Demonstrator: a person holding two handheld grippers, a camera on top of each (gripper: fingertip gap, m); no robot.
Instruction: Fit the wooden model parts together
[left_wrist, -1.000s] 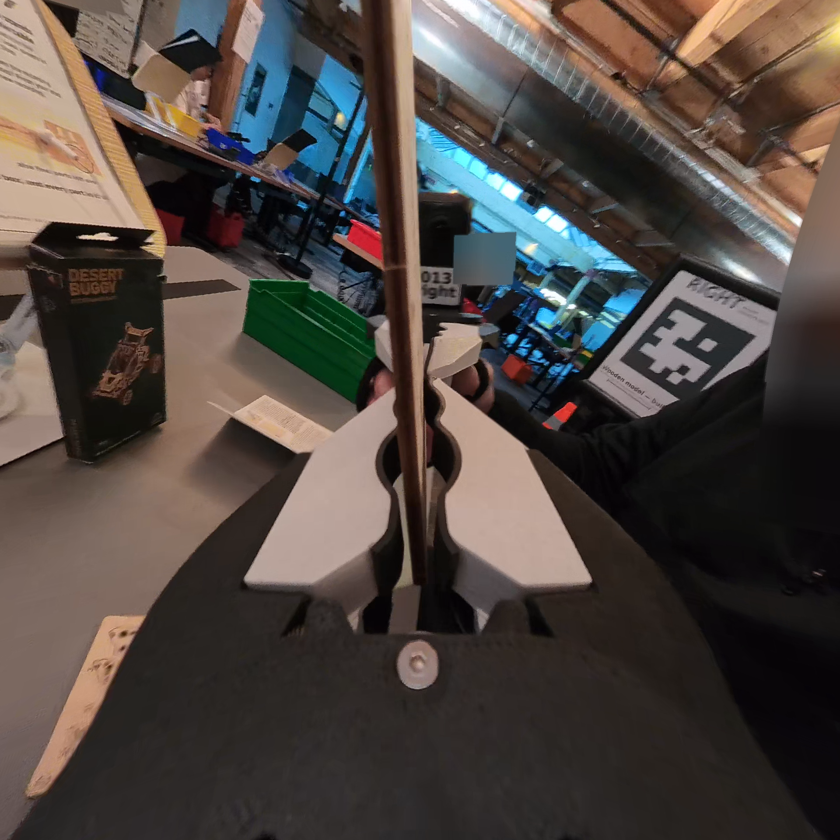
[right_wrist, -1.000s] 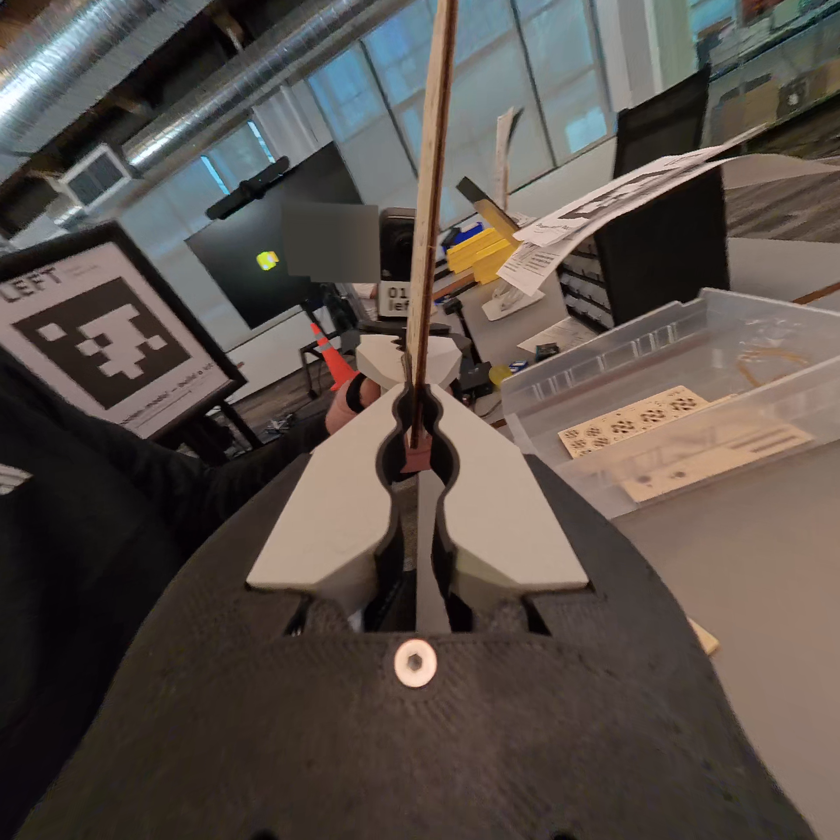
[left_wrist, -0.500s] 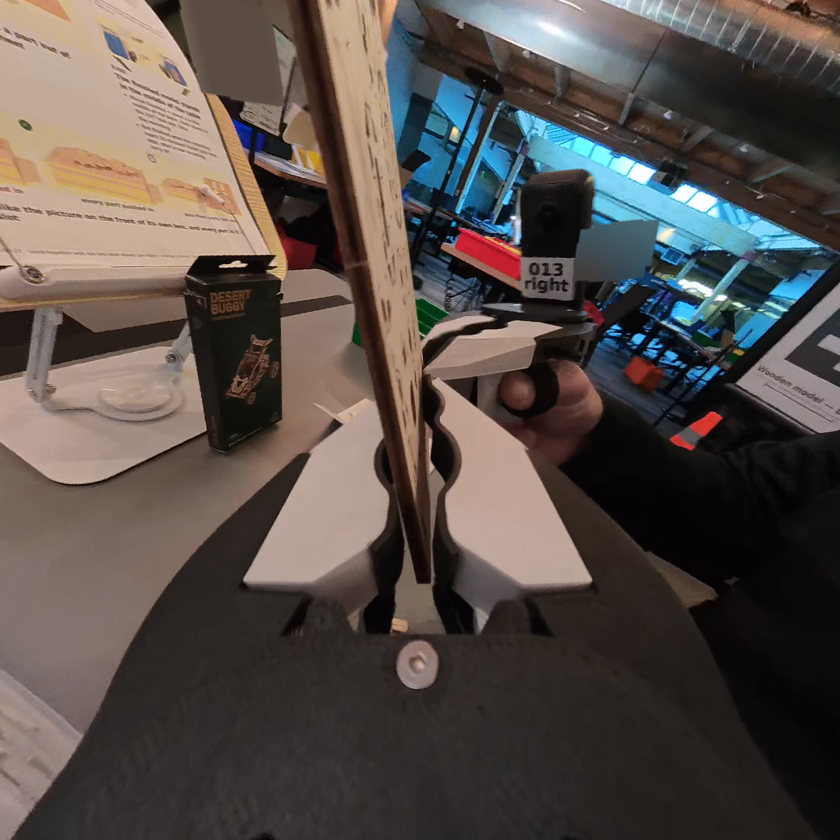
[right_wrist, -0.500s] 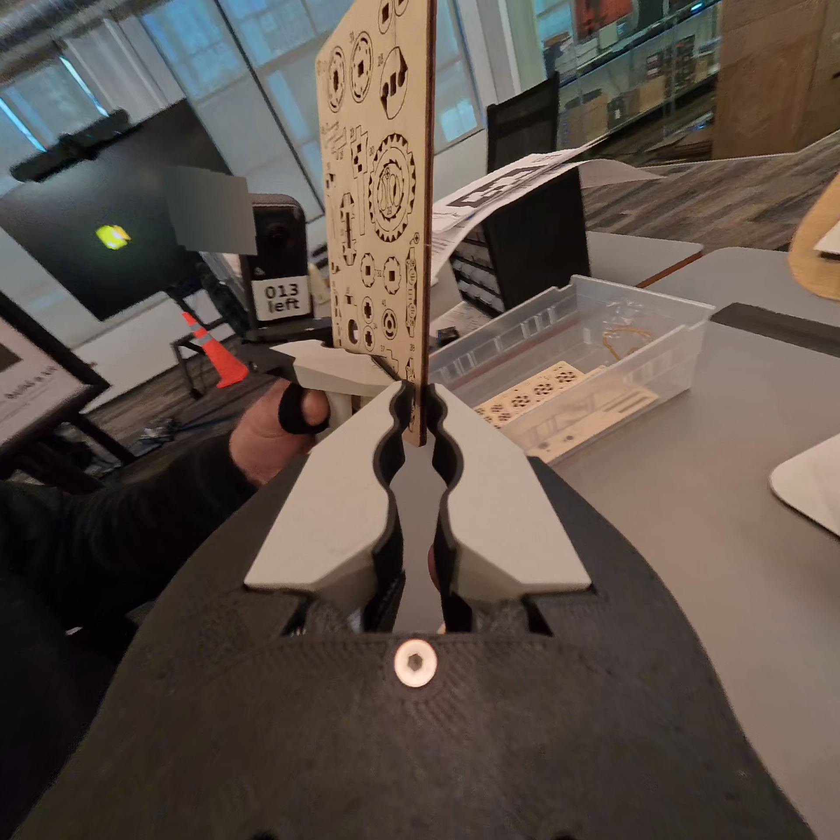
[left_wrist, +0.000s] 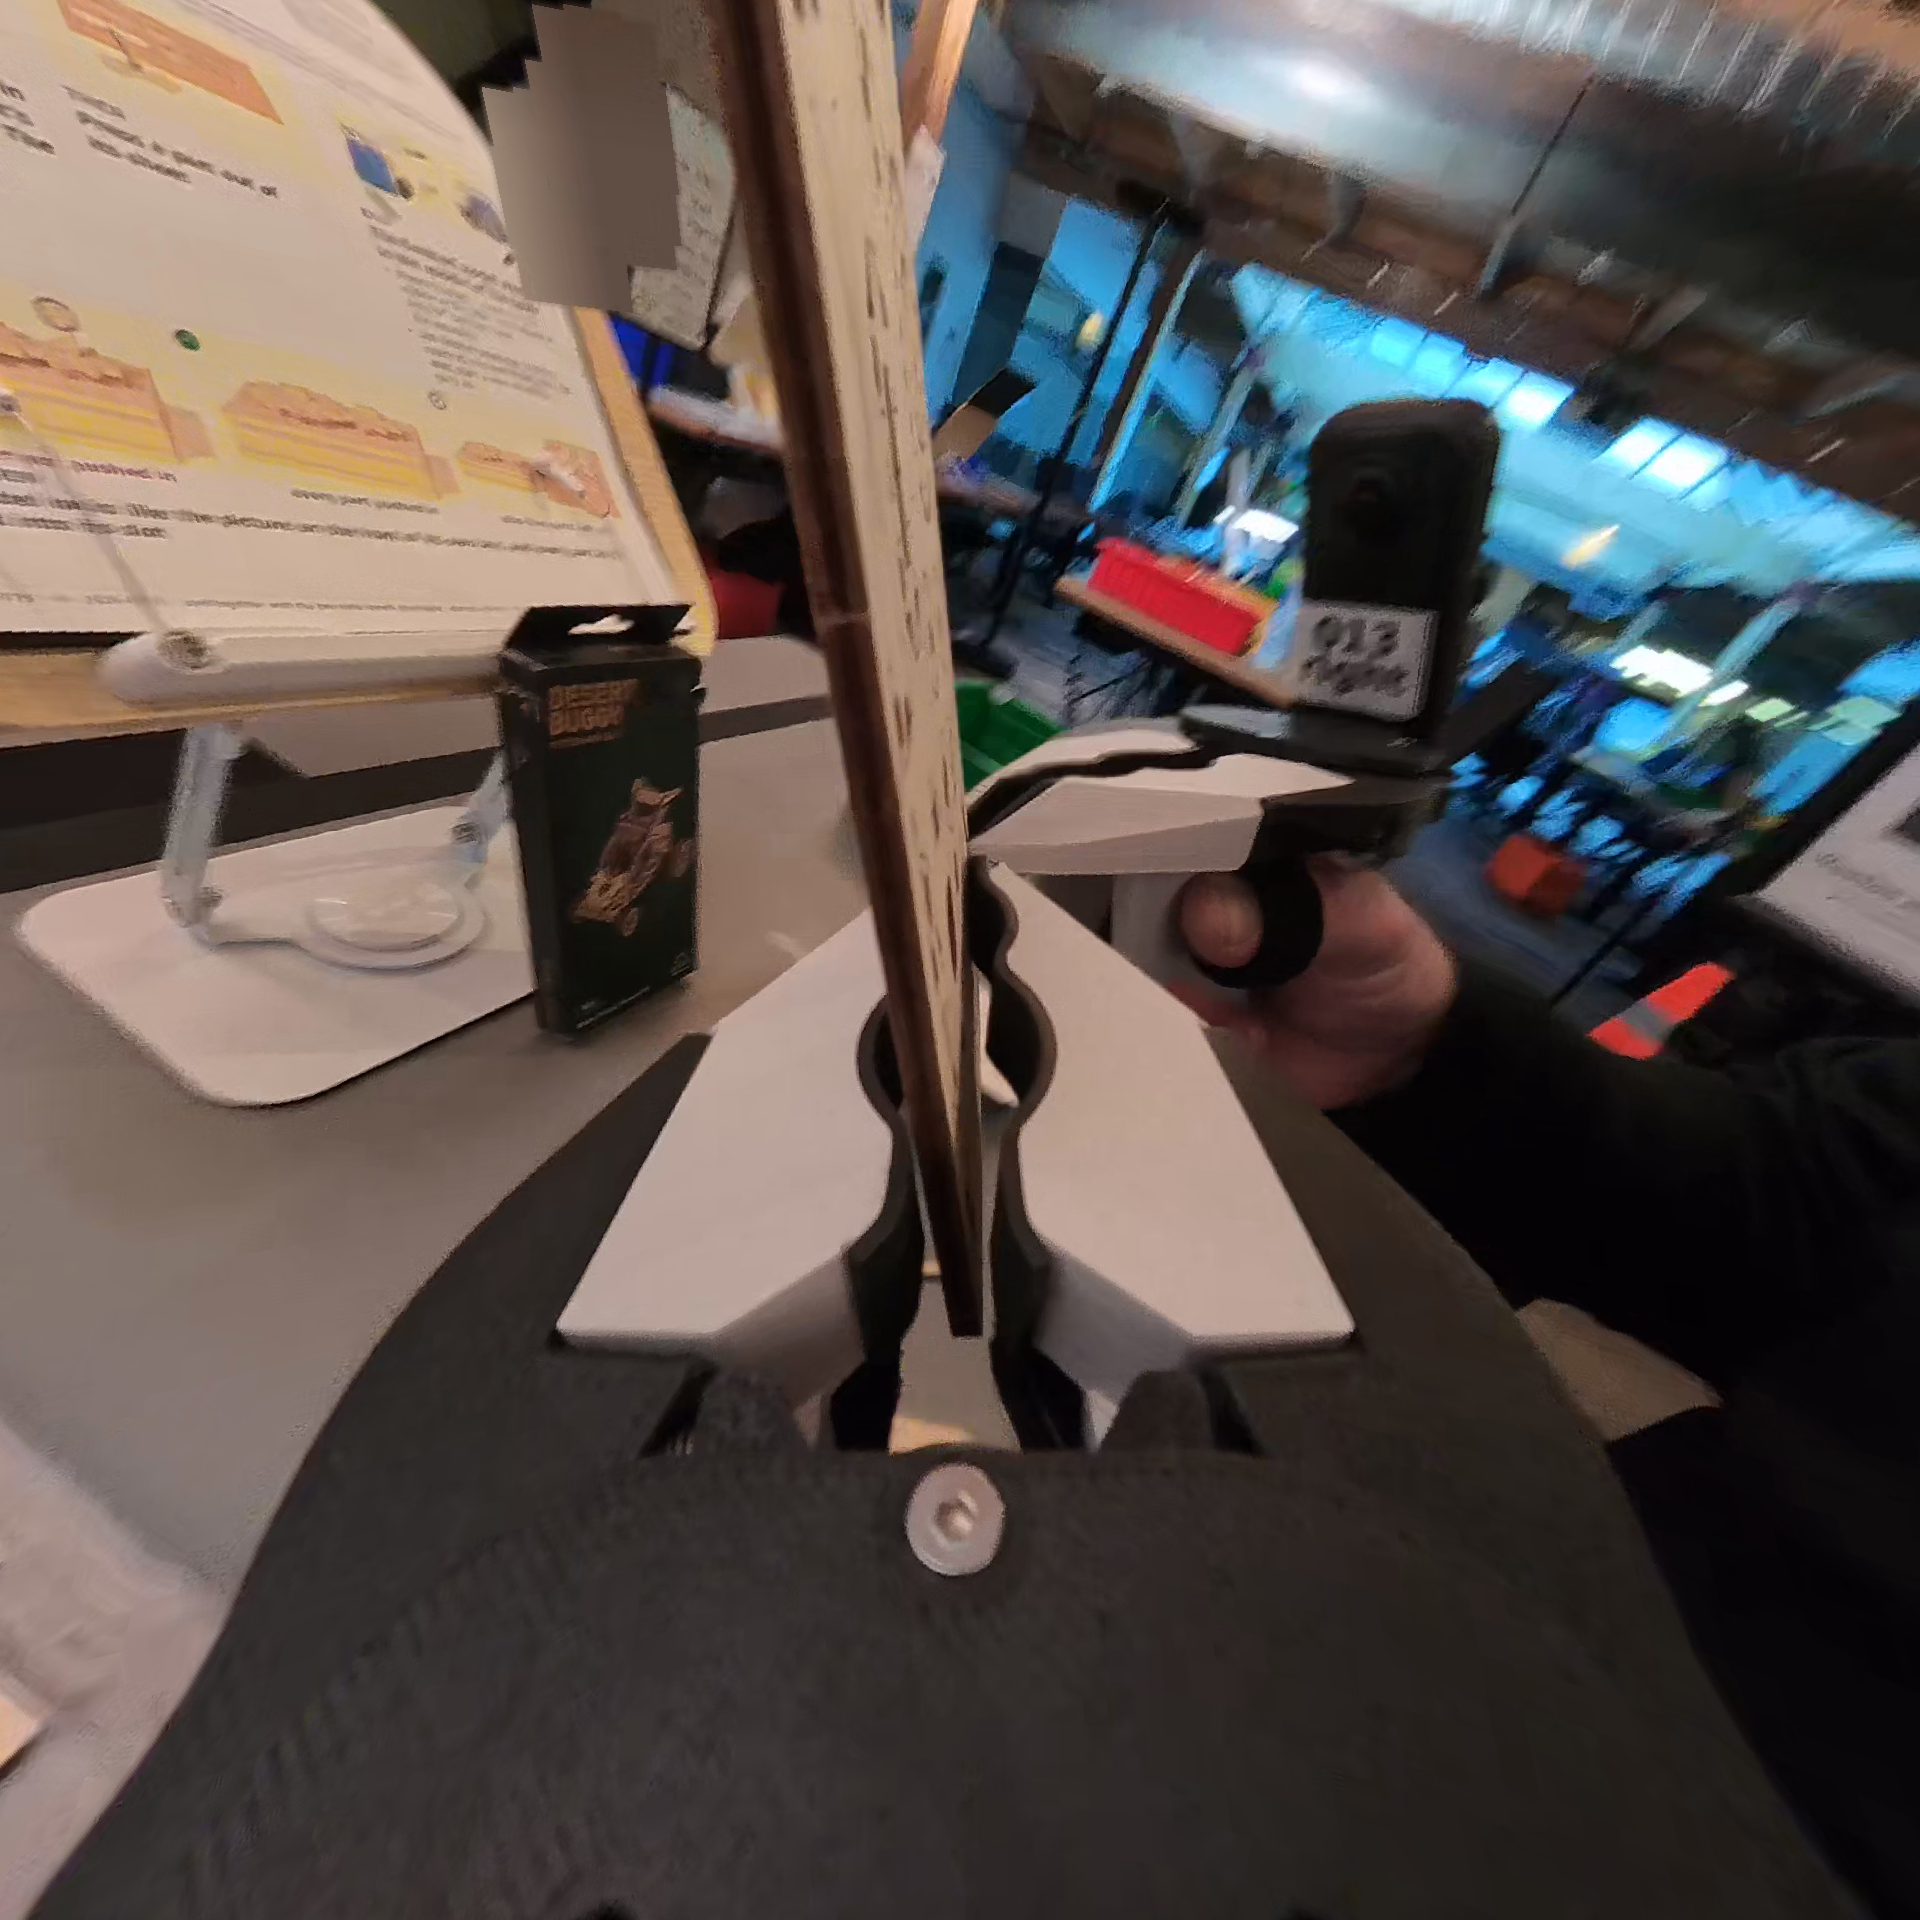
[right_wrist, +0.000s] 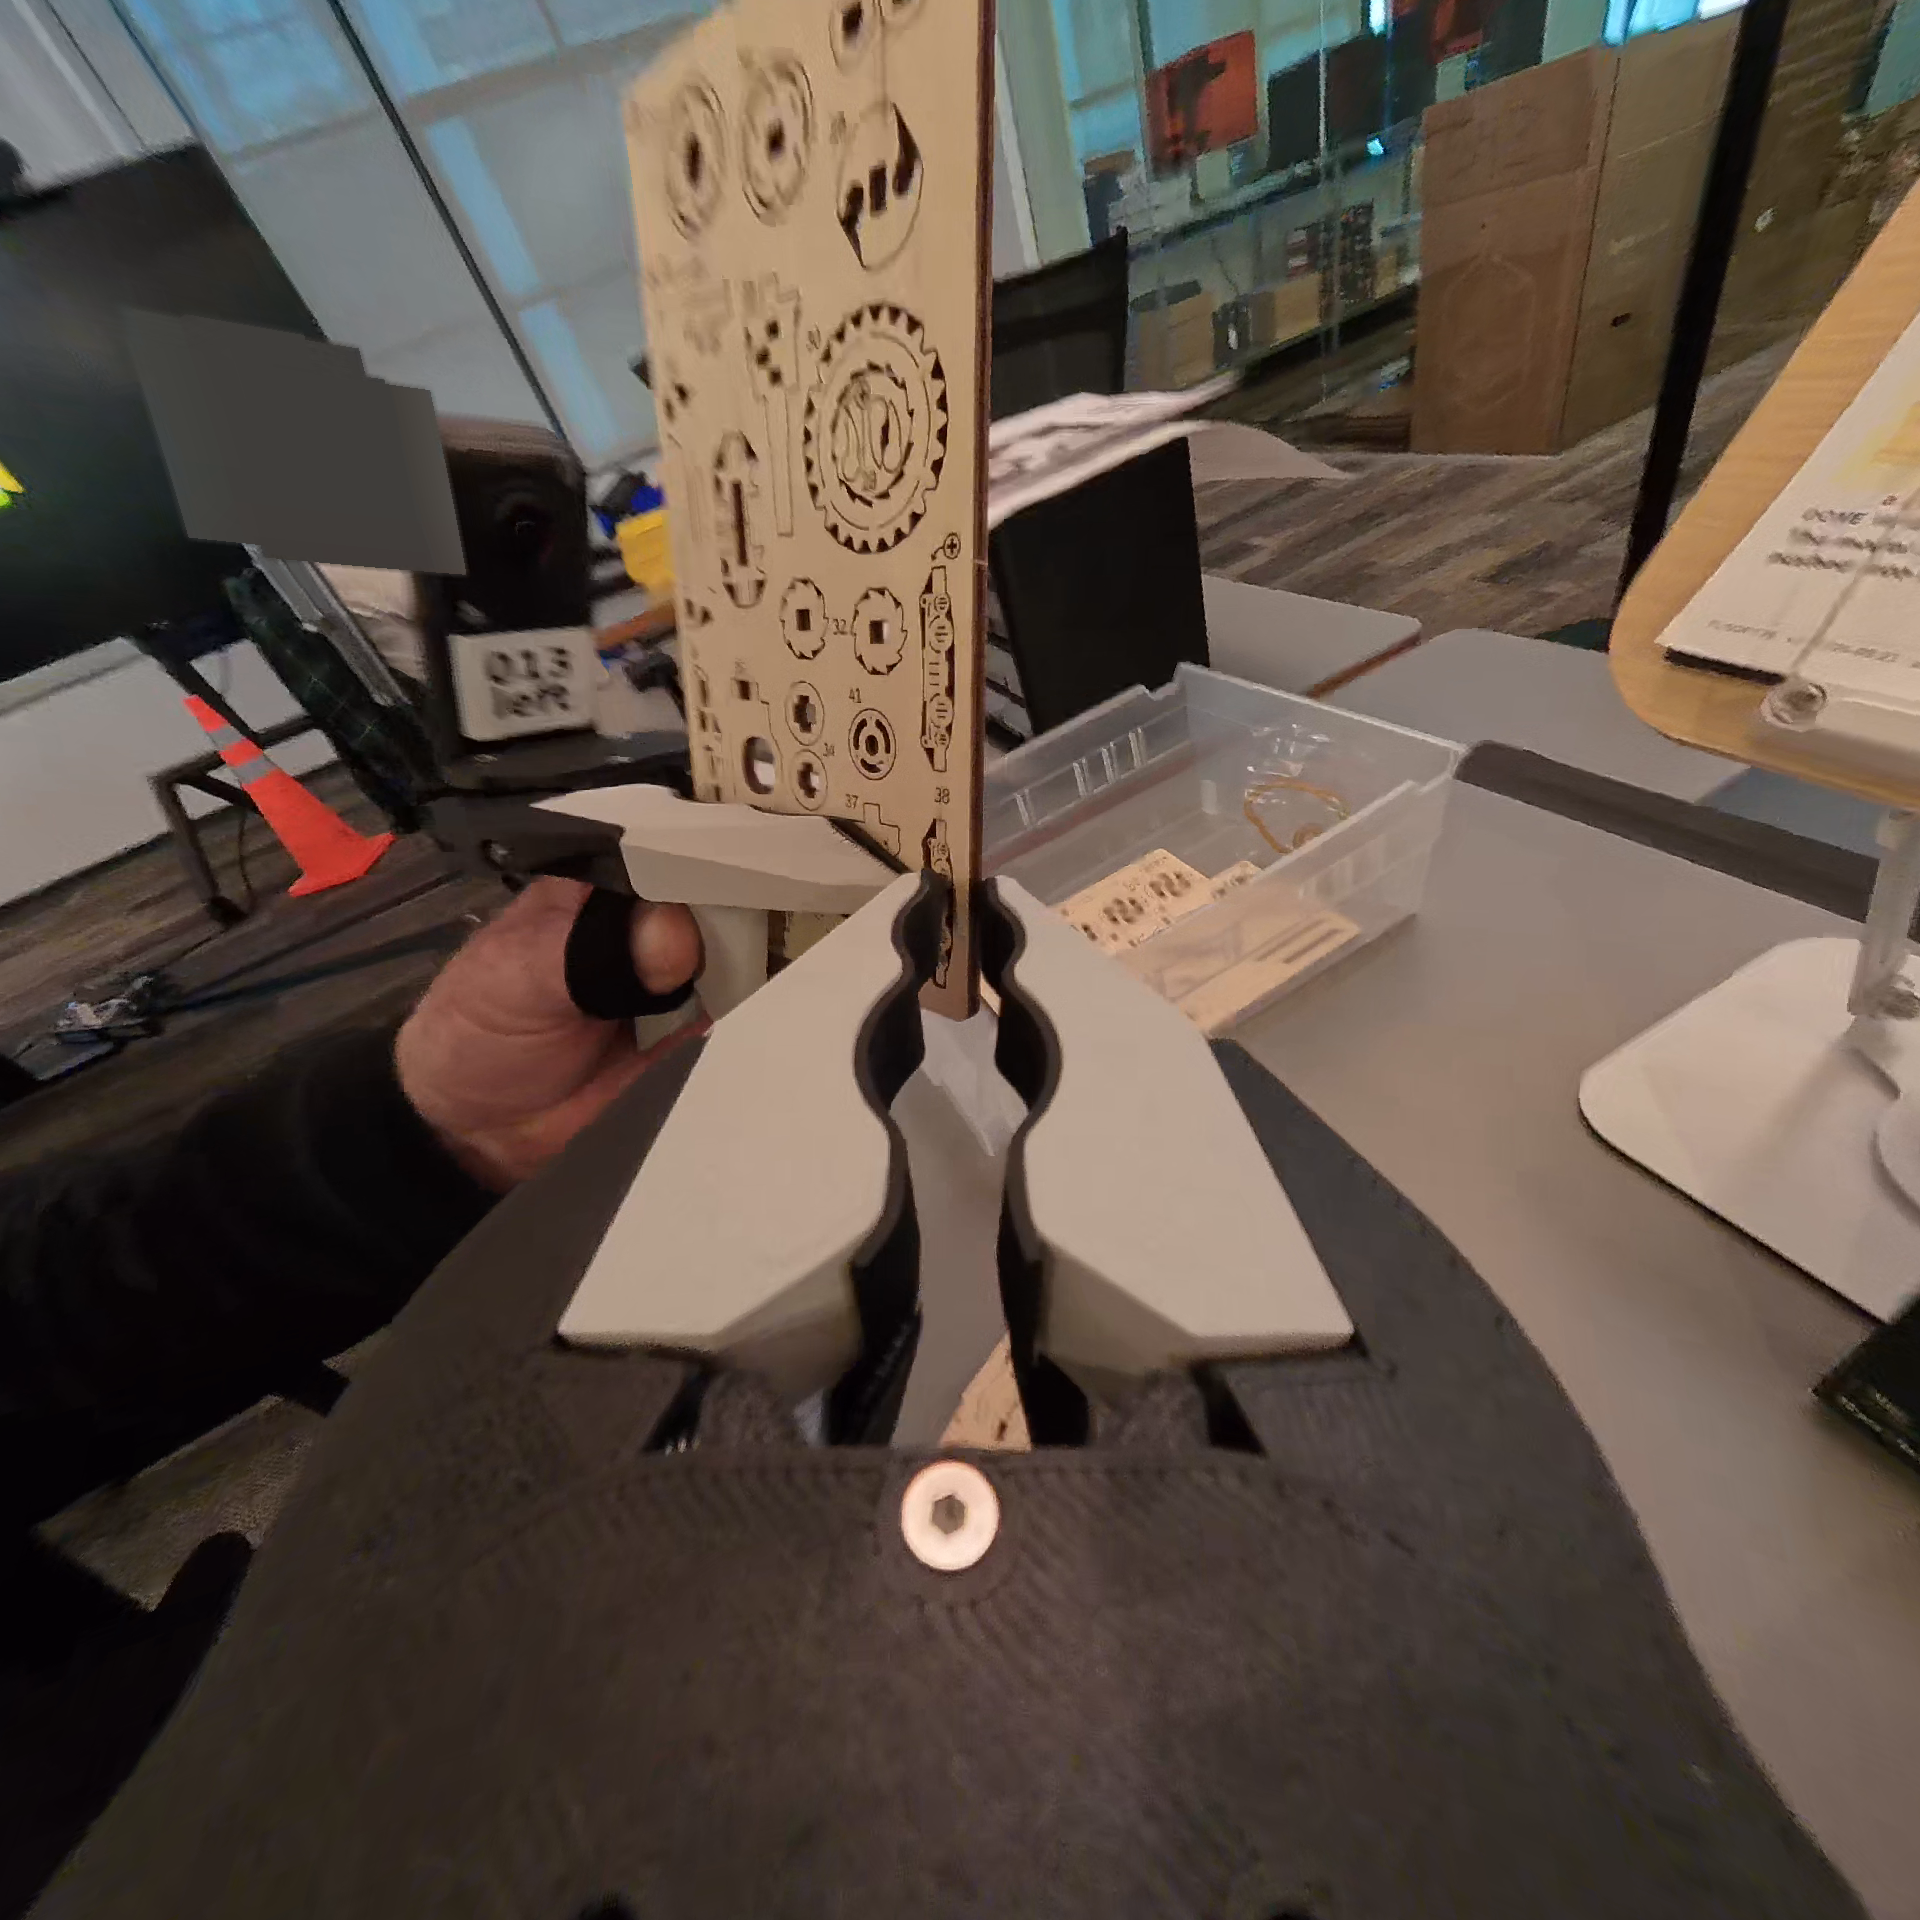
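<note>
Pale laser-cut plywood makes up the wooden parts sheet (right_wrist: 831, 468), which stands upright in the air above the grey surface (left_wrist: 156, 1195), carried between the two grippers. Its face bears cut outlines of gears, discs and slotted strips, and some of the holes are already open.

The left gripper (left_wrist: 935, 914) has its jaws pinching the sheet (left_wrist: 883, 520). The board runs deep down the slot between the fingers and both dark pads lie against its faces. A hand (right_wrist: 509, 1039) grips its handle in the right wrist view.

The right gripper (right_wrist: 956, 894) has the sheet's lower corner between its fingertips. Its jaws stand slightly apart there, with a thin gap beside the board's edge, so they surround the corner without pressing on it. In the left wrist view this gripper (left_wrist: 982, 831) comes at the sheet from the side, held by the other hand (left_wrist: 1340, 977).

A clear plastic bin (right_wrist: 1351, 790) sits on the surface toward its far edge, with more wooden sheets (right_wrist: 1174, 894) lying flat inside. On the other side, a black carton (left_wrist: 603, 831) stands upright just beside the white base (left_wrist: 260, 987) of a stand holding an instruction page (left_wrist: 260, 312). A green bin (left_wrist: 997, 717) shows near the surface's far edge, behind the sheet.
</note>
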